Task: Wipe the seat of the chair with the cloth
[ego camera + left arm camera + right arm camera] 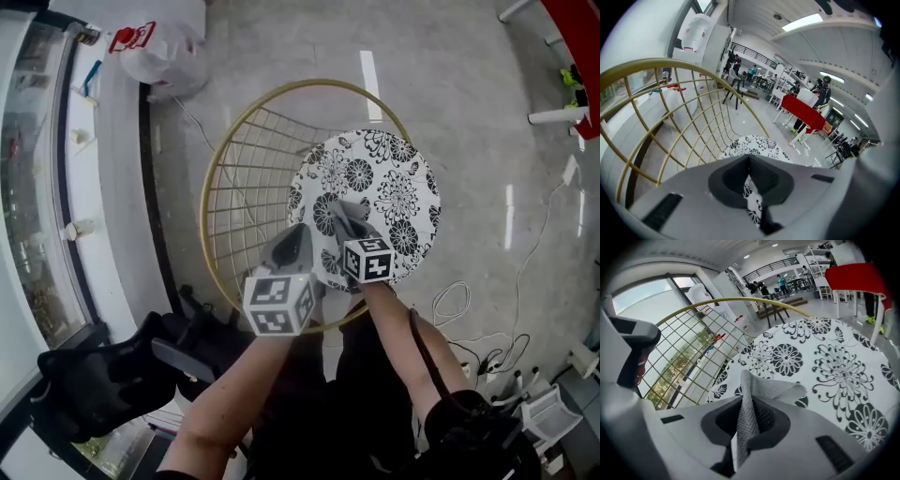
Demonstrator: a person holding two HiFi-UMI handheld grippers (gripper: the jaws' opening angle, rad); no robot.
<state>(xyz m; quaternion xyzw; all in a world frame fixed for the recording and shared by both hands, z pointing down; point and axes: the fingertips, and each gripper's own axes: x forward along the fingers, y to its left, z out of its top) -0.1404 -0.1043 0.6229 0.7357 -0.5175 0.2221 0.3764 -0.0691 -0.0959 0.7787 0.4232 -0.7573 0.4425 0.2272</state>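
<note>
As the right gripper hangs over the near-left part of the round white chair seat printed with black flowers, its jaws are clamped on a grey woven cloth. The cloth stands on edge, its long axis running near to far along the jaws and its far end folded rightward over the seat. The left gripper, just left of it, has its jaws drawn together with nothing between them. A gold wire-grid chair shell cradles the seat. Around it lies a pale grey polished floor. A white plastic bag sits far left, and a red table stands farther off.
</note>
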